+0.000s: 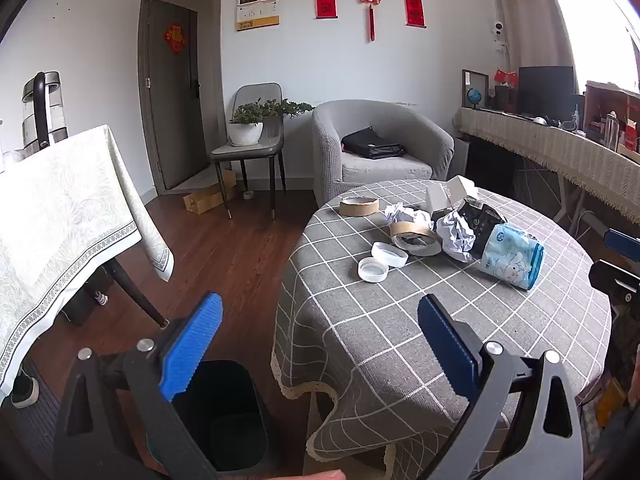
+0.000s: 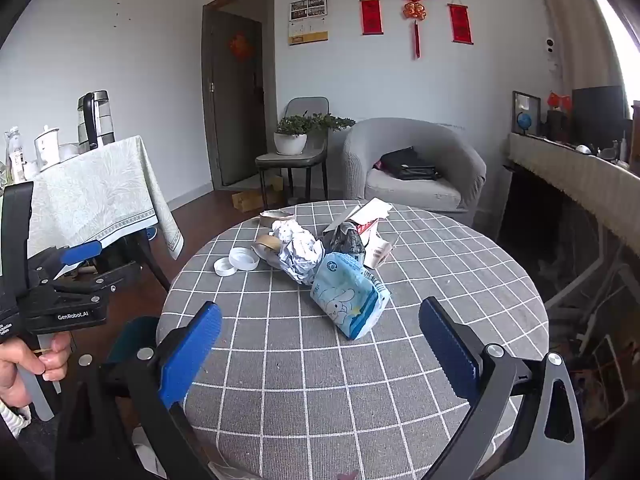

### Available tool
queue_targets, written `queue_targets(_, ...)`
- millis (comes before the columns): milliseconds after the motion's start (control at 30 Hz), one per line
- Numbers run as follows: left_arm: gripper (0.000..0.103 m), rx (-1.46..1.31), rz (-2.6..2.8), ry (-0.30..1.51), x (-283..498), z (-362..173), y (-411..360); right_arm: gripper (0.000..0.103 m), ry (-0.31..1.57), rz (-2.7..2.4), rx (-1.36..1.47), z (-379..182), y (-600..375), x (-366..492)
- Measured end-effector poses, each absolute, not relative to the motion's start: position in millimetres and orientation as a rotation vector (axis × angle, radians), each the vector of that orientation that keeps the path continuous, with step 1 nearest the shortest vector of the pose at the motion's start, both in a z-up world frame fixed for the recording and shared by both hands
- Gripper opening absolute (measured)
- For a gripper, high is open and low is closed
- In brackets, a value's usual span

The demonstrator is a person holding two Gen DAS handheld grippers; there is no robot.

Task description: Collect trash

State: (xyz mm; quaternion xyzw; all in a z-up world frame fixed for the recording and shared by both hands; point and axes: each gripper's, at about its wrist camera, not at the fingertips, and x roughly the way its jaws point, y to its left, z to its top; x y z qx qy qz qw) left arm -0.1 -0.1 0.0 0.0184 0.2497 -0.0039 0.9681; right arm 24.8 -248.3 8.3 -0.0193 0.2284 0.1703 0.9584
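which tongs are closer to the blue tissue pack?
Right. The right tongs face the blue tissue pack just ahead, open. The left tongs sit off the table's left edge, above the bin, pack farther right.

The left gripper (image 1: 320,340) hangs with its blue fingers (image 1: 192,344) spread wide and empty, above a black bin (image 1: 232,412) on the floor beside the round checked worktop (image 1: 400,340). On it lie crumpled paper (image 1: 456,232), tape rolls (image 1: 414,236), white lids (image 1: 373,269) and a blue tissue pack (image 1: 512,256).
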Motion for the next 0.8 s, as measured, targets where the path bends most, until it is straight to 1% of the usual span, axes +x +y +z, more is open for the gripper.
queue_targets(800,0.1,0.047,-0.004,0.511,1.3,-3.8,1.3,0.1,0.465,0.366,-0.04,7.2,-242.5,26.6)
